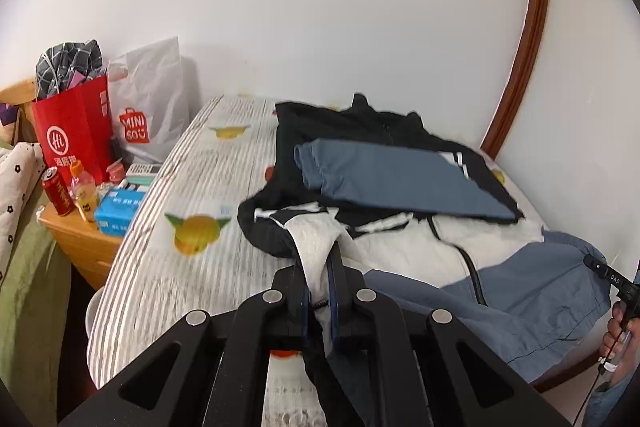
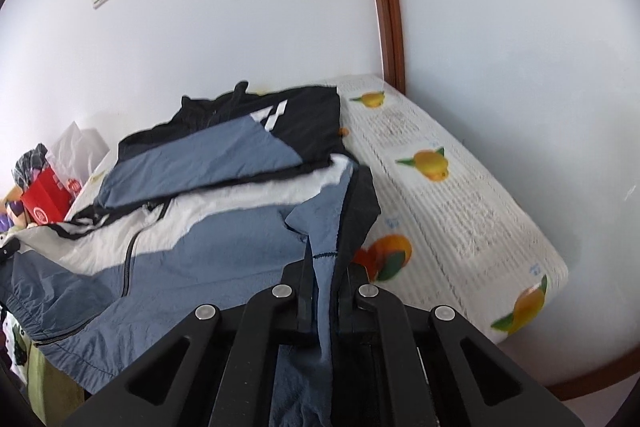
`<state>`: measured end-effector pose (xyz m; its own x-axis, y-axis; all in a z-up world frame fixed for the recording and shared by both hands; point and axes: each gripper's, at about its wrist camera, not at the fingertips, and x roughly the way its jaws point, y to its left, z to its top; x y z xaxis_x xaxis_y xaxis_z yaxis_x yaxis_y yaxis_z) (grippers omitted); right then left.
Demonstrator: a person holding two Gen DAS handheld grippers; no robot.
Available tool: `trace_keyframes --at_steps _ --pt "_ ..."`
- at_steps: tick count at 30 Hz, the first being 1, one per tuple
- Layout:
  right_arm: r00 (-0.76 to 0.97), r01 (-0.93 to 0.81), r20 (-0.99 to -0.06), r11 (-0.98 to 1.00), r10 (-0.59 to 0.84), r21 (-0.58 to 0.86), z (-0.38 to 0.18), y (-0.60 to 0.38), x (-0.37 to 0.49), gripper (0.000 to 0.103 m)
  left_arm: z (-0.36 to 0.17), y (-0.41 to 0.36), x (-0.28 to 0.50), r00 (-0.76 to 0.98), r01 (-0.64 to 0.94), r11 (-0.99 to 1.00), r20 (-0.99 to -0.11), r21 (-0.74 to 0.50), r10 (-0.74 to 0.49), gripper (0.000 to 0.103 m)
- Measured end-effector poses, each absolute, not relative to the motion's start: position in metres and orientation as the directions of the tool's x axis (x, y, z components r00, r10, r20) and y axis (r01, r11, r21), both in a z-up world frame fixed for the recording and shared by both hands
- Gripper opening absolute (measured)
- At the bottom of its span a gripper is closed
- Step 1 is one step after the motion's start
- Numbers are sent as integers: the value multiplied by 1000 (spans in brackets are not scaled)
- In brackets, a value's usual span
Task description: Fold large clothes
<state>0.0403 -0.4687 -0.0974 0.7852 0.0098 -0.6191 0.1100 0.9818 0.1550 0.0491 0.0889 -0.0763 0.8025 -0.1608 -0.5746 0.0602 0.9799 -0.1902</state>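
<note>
Jacket (image 1: 420, 251) spread on bed (image 1: 192, 187), sleeve folded across chest. Left gripper (image 1: 320, 267) jaws clenched on white-and-black fabric; right gripper (image 2: 324, 267) jaws clenched on blue hem. Left wrist view only: nightstand (image 1: 80, 239) with red can (image 1: 56, 191), red bag (image 1: 76, 131). Right wrist view only: bed's far corner.

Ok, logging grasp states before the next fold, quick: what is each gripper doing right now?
Left gripper: shut on the jacket, pinching its white part.
Right gripper: shut on the jacket's blue fabric.
</note>
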Motion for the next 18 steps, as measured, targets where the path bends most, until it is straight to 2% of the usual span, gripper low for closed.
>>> trace_keyframes --at_steps 9,18 --pt "829 98 -559 981 12 167 -64 -466 91 4 -56 85 95 827 38 980 -544 -195 -140 7" --pt "826 112 -563 977 10 181 -48 -463 167 4 -45 76 157 824 21 985 -555 -173 -116 8"
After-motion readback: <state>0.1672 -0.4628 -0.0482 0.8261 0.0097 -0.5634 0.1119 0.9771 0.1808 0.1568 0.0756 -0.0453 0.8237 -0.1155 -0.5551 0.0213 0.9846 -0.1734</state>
